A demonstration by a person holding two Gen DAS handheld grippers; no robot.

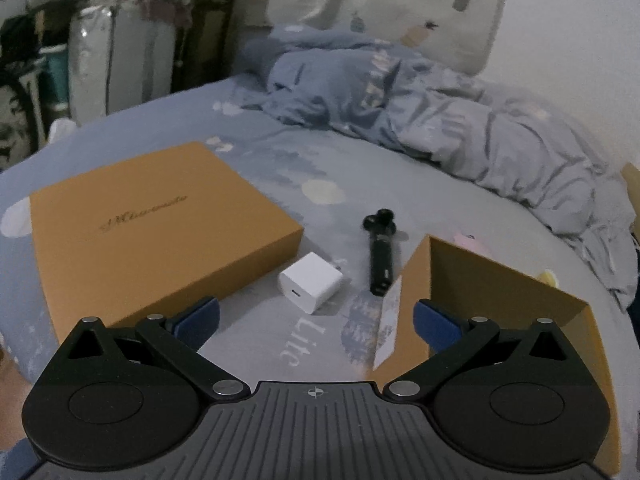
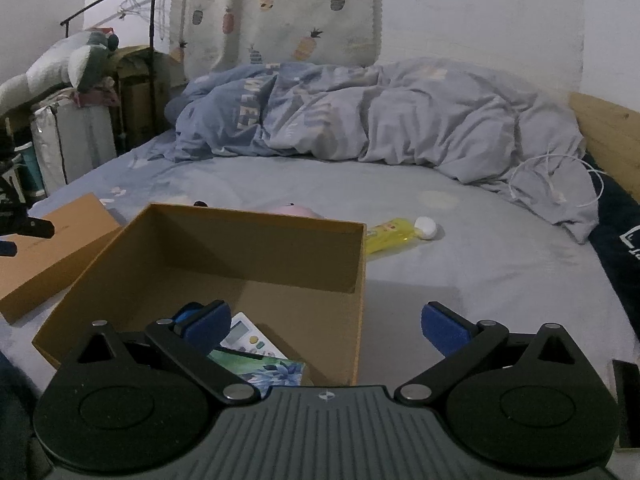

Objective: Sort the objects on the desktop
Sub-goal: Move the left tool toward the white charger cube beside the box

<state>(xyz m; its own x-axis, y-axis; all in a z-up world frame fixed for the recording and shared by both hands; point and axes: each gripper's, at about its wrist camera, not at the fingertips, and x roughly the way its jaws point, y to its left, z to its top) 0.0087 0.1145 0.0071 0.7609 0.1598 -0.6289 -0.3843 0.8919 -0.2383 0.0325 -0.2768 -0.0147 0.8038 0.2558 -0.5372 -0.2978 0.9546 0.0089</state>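
Observation:
A white charger cube (image 1: pixel 311 287) and a black stick-shaped gadget (image 1: pixel 380 254) lie on the bedsheet just ahead of my left gripper (image 1: pixel 316 320), which is open and holds nothing. The open brown box (image 1: pixel 500 292) stands to its right; the box lid (image 1: pixel 160 232) lies flat to its left. In the right wrist view the open box (image 2: pixel 256 226) holds a white remote (image 2: pixel 250 338) and a floral packet (image 2: pixel 260 370). My right gripper (image 2: pixel 326 326) is open, its left finger over the box. A yellow tube (image 2: pixel 390 234) with a white cap lies beyond the box.
A crumpled grey-blue duvet (image 2: pixel 380 116) fills the far side of the bed. A white cable (image 2: pixel 556 184) lies at its right end by the wooden bed frame (image 2: pixel 608 132). Something pink (image 2: pixel 296 210) peeks behind the box. Bags and a clothes rail (image 2: pixel 152 40) stand at the left.

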